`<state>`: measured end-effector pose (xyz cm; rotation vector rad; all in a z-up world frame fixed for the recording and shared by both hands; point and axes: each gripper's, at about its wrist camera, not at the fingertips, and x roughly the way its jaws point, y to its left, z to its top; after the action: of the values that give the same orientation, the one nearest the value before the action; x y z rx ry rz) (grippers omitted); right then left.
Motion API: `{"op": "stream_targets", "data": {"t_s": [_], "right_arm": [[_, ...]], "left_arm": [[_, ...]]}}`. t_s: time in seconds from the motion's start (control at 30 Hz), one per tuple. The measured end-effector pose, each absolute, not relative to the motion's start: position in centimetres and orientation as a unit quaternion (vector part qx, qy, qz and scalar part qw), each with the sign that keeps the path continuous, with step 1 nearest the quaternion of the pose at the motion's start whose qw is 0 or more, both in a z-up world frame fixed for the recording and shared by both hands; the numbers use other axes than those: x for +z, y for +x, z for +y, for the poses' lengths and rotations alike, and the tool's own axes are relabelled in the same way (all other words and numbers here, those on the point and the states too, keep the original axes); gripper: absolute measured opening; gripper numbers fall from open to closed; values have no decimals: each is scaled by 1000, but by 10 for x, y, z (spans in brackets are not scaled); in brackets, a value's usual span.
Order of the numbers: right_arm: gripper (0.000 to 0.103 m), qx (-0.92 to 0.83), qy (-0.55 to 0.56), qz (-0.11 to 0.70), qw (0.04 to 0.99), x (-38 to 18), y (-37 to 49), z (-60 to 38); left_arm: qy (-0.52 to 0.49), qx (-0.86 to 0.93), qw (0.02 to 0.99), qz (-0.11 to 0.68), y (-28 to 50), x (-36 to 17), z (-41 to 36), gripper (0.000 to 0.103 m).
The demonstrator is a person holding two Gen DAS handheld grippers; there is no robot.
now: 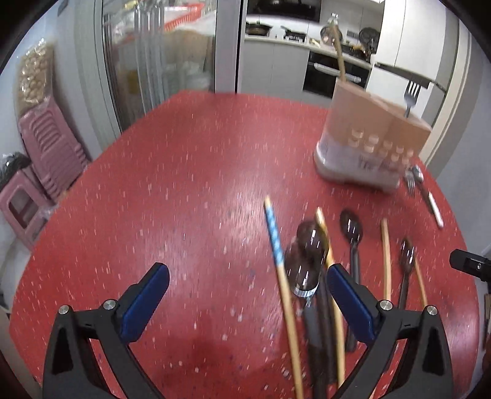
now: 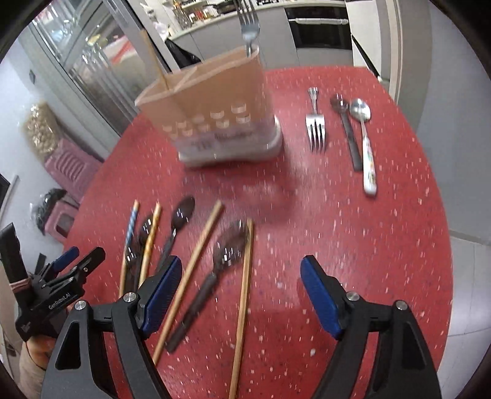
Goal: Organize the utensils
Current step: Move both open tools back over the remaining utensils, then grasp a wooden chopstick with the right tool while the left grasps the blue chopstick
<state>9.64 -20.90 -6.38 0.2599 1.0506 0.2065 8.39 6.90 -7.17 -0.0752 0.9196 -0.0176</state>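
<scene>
A red speckled table [image 2: 353, 245] fills my view, with a kitchen counter and oven behind it and glass doors to the left. A tan utensil holder [image 2: 211, 116] stands near the far side, with one fork [image 2: 249, 24] and one wooden stick [image 2: 155, 64] upright in separate compartments. To its right lie three pieces side by side: a metal fork [image 2: 315, 125], a dark-handled spoon [image 2: 346, 129] and a white-handled spoon [image 2: 365, 138]. Nearer me I count three dark spoons: one [image 2: 181, 218] in the middle, one [image 2: 227, 254] on the right and one [image 2: 144, 233] on the left, partly hidden and blurred. Among them lie four chopsticks: a blue-patterned one [image 2: 130, 233], a pale one [image 2: 152, 239] and two plain wooden ones [image 2: 199, 254] [image 2: 245, 291]. My left claw [image 1: 248, 273] stands wide with nothing in it, bare table between its fingers and the cluster by its right pad [image 1: 349, 304]. My right claw [image 2: 239, 267] is also spread, gripping nothing; the right-hand spoon and chopstick lie between its fingers, untouched.
</scene>
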Motion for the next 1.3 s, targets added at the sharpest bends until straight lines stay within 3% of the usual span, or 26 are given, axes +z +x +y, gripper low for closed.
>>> {"op": "stream_targets", "data": {"t_s": [0.97,1.1,1.3], "right_arm": [[82,43,20,556,830,-109,86,-181],[76,43,-8,558,829,-111,93,-171],[55,53,-39,561,825,-109,105,-160]], "left_arm": [[0,9,867,499,78,-111,72,103],[10,3,866,500,91,-110,73,103],[21,-4,860,510,107,-108,67,103]]}}
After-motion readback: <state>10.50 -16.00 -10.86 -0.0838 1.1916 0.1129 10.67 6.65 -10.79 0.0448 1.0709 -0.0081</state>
